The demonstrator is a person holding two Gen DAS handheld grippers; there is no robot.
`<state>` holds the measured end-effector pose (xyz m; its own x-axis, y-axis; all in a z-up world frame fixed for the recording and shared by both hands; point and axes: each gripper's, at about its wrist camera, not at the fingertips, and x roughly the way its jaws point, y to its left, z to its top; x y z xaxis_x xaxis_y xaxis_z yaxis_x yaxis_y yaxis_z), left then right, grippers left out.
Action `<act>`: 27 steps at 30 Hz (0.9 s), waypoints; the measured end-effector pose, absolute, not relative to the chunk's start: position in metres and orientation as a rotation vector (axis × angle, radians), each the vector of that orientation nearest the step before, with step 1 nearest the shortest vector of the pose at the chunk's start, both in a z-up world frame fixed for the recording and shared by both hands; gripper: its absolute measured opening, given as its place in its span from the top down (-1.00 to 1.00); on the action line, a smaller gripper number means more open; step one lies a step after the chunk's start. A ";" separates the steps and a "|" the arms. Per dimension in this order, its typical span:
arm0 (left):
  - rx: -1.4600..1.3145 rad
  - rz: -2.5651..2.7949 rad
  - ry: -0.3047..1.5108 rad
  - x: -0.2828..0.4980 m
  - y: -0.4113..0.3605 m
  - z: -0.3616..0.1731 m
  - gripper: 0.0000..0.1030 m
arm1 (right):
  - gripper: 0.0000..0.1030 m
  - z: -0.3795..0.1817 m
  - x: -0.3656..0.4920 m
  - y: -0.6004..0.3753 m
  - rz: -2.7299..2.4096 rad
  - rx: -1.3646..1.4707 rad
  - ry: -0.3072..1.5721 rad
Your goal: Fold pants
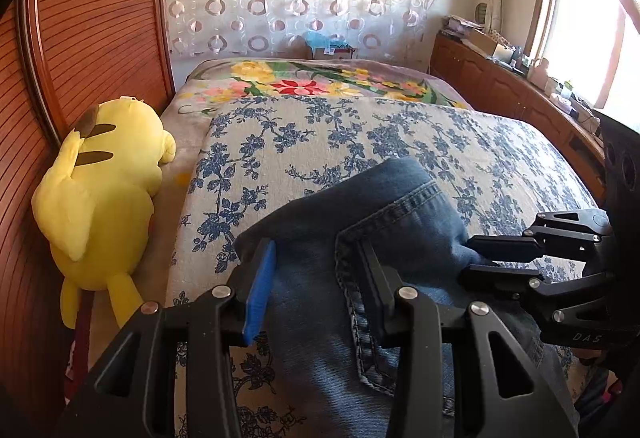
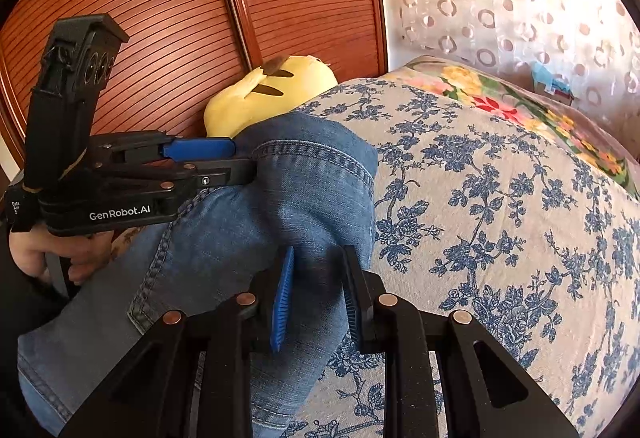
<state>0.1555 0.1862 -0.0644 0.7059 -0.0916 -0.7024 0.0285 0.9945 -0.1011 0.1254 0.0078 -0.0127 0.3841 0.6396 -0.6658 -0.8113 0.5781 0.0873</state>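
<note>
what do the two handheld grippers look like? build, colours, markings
Both are matte black linkage frames with round metal pivot pins. The left gripper and right gripper each carry ribbed blue pads on their fingers. The left one's body reads "GenRobot.AI" in white and has a black camera block on top. No cables visible.

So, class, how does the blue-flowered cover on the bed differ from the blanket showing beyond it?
The blue-flowered cover has only blue sprigs on cream; the blanket has red, yellow and pink flowers with green leaves on grey. The cover lies on top and bears the jeans; the blanket lies beneath it, clear of them. Both are floral and spread flat.
</note>
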 end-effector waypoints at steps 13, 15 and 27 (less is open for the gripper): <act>-0.116 -0.059 0.746 0.108 0.190 -0.048 0.14 | 0.55 0.011 0.135 0.013 0.953 -0.220 0.668; -0.100 -0.062 0.751 0.104 0.188 -0.050 0.07 | 0.55 0.009 0.140 0.021 0.944 -0.233 0.678; -0.127 -0.037 0.742 0.093 0.195 -0.059 -0.57 | 0.00 0.004 0.153 0.023 0.923 -0.226 0.697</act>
<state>0.0934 0.1948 -0.0586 0.7366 -0.0785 -0.6718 -0.0116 0.9916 -0.1285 0.1529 0.0228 0.0040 0.4045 0.6537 -0.6396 -0.7940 0.5980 0.1091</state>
